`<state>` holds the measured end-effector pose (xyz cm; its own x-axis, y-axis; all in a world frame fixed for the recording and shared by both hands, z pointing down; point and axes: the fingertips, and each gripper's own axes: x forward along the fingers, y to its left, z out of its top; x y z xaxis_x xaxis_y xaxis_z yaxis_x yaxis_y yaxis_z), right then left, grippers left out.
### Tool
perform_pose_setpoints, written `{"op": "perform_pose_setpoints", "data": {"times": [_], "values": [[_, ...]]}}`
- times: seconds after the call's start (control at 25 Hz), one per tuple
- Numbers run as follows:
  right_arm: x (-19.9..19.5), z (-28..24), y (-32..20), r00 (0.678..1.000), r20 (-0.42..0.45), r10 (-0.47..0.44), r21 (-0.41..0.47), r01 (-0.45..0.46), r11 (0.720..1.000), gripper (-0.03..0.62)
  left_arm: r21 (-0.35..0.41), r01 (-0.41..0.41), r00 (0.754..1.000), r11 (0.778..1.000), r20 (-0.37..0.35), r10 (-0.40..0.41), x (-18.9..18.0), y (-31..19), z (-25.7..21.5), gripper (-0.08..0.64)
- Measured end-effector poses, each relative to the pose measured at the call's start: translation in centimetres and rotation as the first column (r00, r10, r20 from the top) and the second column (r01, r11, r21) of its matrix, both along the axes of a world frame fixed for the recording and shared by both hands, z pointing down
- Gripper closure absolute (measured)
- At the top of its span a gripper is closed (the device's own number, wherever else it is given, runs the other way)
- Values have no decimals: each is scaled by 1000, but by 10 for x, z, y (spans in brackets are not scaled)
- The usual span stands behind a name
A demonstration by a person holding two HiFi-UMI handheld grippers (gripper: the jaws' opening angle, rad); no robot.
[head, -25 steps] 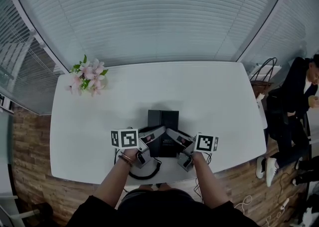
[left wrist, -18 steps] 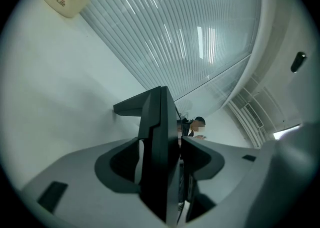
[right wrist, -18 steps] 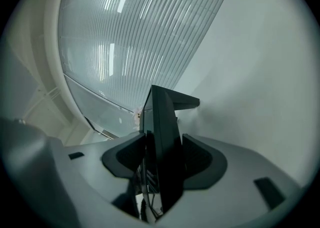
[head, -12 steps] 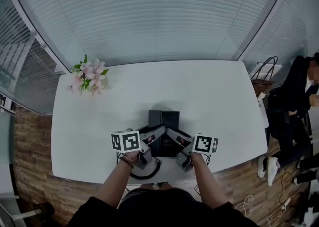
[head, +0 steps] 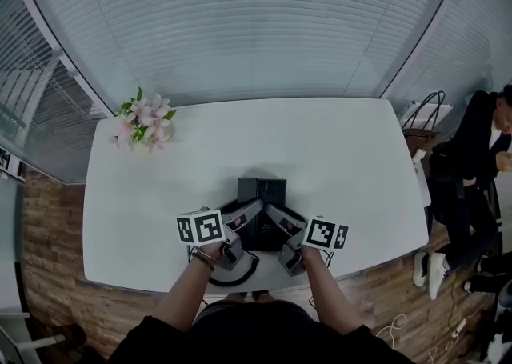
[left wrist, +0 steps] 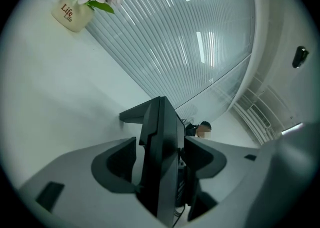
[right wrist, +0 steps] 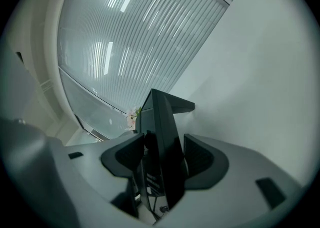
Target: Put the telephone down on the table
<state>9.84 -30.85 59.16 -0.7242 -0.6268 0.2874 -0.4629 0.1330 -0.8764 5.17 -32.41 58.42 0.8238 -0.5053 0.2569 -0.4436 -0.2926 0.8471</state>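
2 sets of jaws, left gripper [left wrist: 162,156] and right gripper [right wrist: 165,156], are opening around the telephone [head: 262,191] on the table [head: 344,154].

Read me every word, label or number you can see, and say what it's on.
"Life", printed twice, large above small: on the cream flower pot.
Telephone: any print is too small to read.
Cube markers: black-and-white patterns only, no letters.

left claw [left wrist: 159,154] opening astride telephone [left wrist: 160,122] | right claw [right wrist: 162,157] opening astride it, seemingly loose
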Motion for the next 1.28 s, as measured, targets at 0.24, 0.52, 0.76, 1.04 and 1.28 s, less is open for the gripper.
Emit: {"op": "perform_pose_setpoints", "data": {"times": [0.24,0.52,0.76,1.04,1.28], "values": [[9,-5,-4,999,-17,40,20,-40,999,362,-4,28,999,1000,-16,-28,-4,-3,-1,251],[21,-30,-14,986,-145,78,159,-54,986,365,109,150,981,983,110,-162,-36,-22,-13,239],[19,-66,-24,951,-300,70,319,31,947,367,304,152,957,941,193,-217,-48,-37,-62,239],[13,-108,-33,929,-346,133,473,50,880,390,449,84,939,889,264,-222,-40,-37,-96,239],[14,-143,-39,911,-352,215,580,32,814,446,561,51,932,826,270,-242,-35,-39,-133,241]]}}
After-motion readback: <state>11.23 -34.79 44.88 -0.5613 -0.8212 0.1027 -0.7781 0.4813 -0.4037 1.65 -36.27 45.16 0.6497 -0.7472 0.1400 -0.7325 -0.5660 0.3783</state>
